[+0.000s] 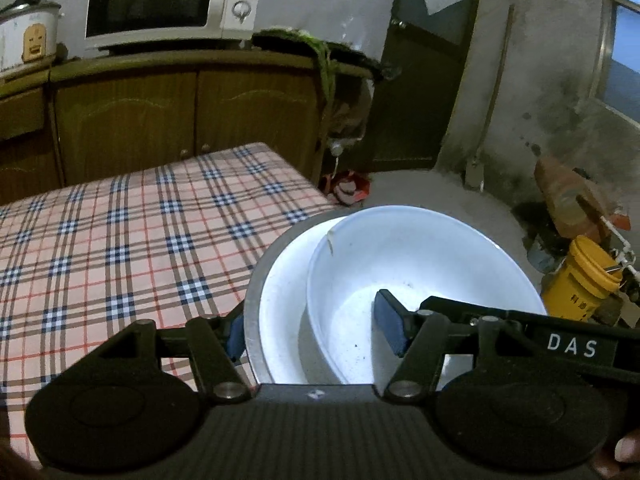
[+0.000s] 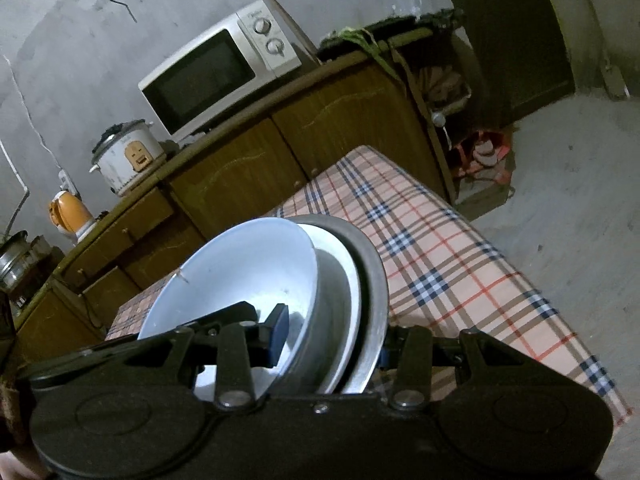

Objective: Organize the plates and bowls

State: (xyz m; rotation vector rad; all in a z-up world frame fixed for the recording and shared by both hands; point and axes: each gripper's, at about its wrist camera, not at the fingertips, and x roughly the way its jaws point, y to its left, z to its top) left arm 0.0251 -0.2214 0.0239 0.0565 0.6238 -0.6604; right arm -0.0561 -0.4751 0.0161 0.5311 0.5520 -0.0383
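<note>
White letters "DAS" stood on the black arm of the left gripper (image 1: pixel 308 332), just right of its jaws. A yellow jar (image 1: pixel 580 280), farther right of those jaws, bore dark characters too small to read. The microwave (image 2: pixel 220 68) carried a brand mark above its knobs, too blurred to read.

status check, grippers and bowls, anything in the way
Left hand-held gripper and right hand-held gripper both clamp the bowl stack. Stack lifted over the table. Nothing blocking.
</note>
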